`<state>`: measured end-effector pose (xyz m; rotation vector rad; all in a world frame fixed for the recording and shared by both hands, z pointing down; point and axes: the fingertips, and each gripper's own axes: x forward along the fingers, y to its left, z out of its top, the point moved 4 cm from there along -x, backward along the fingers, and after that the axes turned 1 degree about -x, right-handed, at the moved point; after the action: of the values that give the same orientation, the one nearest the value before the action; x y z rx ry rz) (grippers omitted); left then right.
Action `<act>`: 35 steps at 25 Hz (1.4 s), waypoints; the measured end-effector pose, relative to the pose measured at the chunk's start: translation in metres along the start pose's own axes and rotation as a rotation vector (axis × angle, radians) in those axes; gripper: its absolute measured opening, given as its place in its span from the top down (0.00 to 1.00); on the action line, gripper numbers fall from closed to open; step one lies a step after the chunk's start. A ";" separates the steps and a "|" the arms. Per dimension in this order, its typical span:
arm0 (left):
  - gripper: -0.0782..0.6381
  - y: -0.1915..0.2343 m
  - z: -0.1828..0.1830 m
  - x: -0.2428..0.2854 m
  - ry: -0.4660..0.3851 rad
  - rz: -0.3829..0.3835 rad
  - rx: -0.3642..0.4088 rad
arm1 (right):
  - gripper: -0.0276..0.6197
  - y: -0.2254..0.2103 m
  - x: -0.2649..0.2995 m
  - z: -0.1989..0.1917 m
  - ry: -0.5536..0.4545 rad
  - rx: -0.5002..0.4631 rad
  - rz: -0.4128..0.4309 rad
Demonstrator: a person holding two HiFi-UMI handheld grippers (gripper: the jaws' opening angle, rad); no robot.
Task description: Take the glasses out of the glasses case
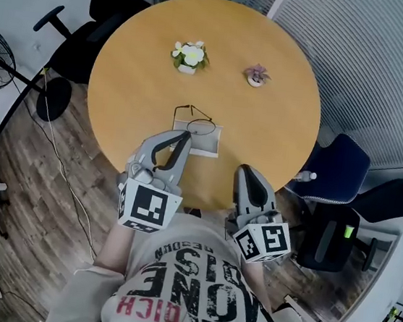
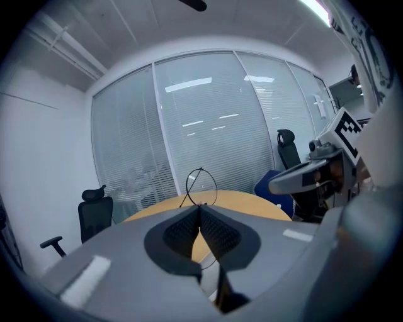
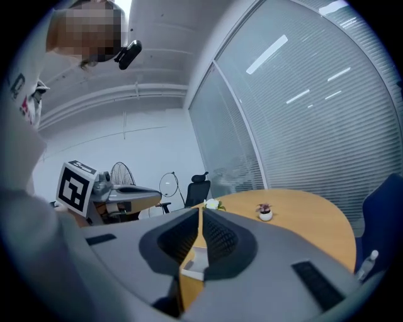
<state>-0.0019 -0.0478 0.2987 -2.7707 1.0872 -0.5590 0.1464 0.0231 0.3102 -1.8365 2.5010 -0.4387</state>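
Left gripper [image 2: 200,207] jaws are pressed together on the thin wire frame of the glasses [image 2: 201,187], and 1 round lens is seen standing up just past the jaw tips. In the head view the glasses are held over the far edge of the pale glasses case [image 1: 207,145], which lies flat on the round table [image 1: 131,82] close to its near edge, in front of the person. The right gripper [image 3: 200,209] is closed with nothing between its jaws and is held above the near edge of the table, to the right of the case and apart from it. Towards the far edge, 2 small pots are set: a white-flowered plant [image 1: 189,56] and, to its right, a smaller purple plant [image 1: 256,75].
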 end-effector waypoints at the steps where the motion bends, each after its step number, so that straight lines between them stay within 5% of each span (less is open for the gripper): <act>1: 0.87 -0.001 0.004 -0.003 -0.018 0.009 -0.011 | 0.91 0.001 -0.002 0.002 -0.004 -0.003 0.007; 17: 0.87 -0.027 0.037 -0.072 -0.244 0.238 -0.306 | 0.91 -0.003 -0.057 0.017 -0.022 -0.036 0.074; 21: 0.87 -0.038 0.037 -0.094 -0.326 0.279 -0.316 | 0.91 -0.001 -0.070 0.015 -0.026 -0.045 0.097; 35: 0.87 -0.057 0.016 -0.160 -0.345 0.360 -0.358 | 0.91 0.038 -0.102 0.017 -0.058 -0.084 0.137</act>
<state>-0.0678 0.1018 0.2495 -2.6885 1.6689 0.1662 0.1459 0.1250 0.2694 -1.6631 2.6222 -0.2769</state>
